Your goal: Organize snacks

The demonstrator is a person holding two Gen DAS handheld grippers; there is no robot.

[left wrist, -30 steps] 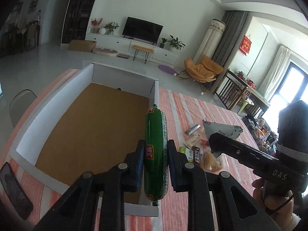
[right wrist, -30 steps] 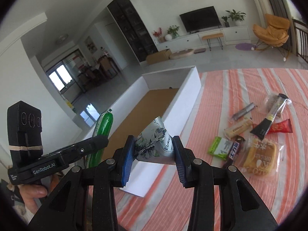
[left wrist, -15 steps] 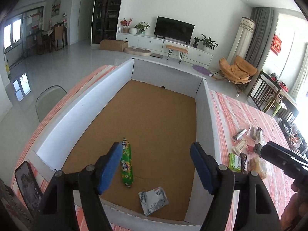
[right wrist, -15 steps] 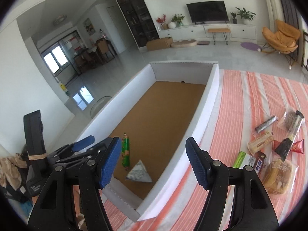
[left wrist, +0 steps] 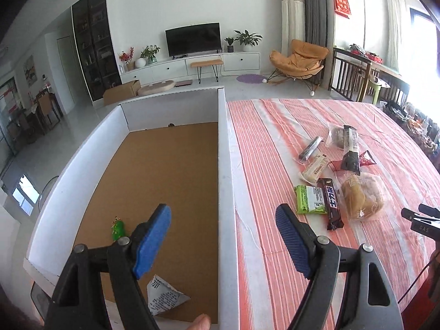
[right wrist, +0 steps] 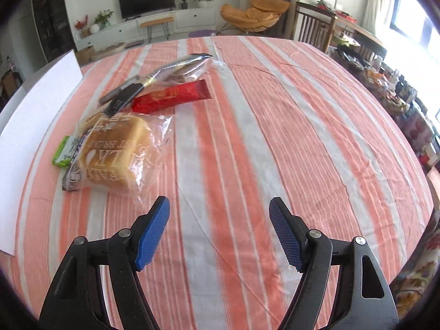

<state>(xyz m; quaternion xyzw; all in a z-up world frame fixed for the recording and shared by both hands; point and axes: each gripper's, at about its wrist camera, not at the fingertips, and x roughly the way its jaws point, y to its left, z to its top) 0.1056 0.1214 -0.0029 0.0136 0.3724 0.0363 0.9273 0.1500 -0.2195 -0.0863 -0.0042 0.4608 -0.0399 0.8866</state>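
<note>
Left gripper (left wrist: 223, 243) fingers spread, just opened, nothing between; green tube (left wrist: 118, 228) and grey pouch (left wrist: 162, 297) lie in box (left wrist: 224, 165), lower left; right gripper (right wrist: 219, 238) fingers spread, just opened, empty, over striped desk (right wrist: 275, 126); bread bag (right wrist: 118, 154) centre left.

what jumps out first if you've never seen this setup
The big white box with its brown floor fills the left of the table, holding only a green tube and a small white packet. Right of it, a heap of snacks lies on the striped cloth, the bagged bread largest. Both grippers, left and right, are open and empty.
</note>
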